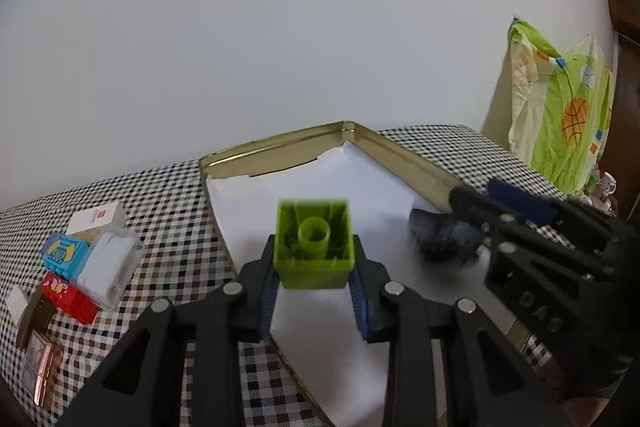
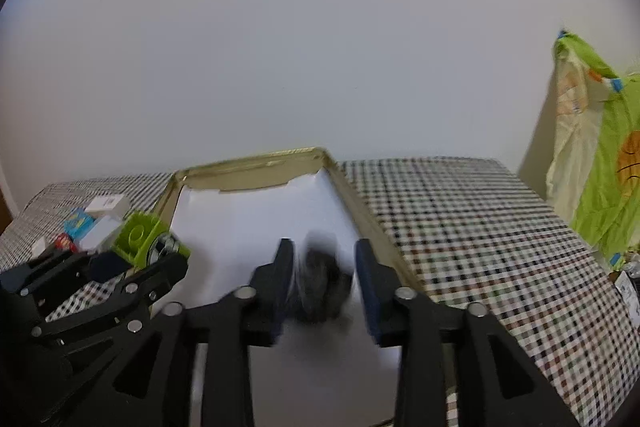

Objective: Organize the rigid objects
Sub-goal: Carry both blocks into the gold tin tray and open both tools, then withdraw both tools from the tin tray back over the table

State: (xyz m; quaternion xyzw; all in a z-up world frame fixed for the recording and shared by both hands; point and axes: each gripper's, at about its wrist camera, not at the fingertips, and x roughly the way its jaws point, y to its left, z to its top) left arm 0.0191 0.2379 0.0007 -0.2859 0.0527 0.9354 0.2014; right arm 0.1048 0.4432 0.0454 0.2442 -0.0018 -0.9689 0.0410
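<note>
Checked cloth covers the tabletop (image 1: 168, 195), which stands against a plain white wall. On it lies a shallow gold tray (image 1: 404, 163) lined with white paper, its far corner near the tabletop's far edge.

Left tool (image 1: 314, 267): closed on a green block (image 1: 314, 243), hollow underside toward the camera, held above the tray's near-left area.

Right tool (image 2: 324, 275): jaws apart, one on each side of a dark grey object (image 2: 320, 279) resting on the paper beside the tray's right wall. The object is blurred; contact with the pads cannot be determined.

Left of the tray, near the tabletop's left edge, sits a cluster of small boxes: white (image 1: 96, 219), blue (image 1: 64, 253), red (image 1: 70, 297), and a translucent white case (image 1: 110, 267).

A green printed bag (image 1: 560, 111) hangs beyond the right edge.
</note>
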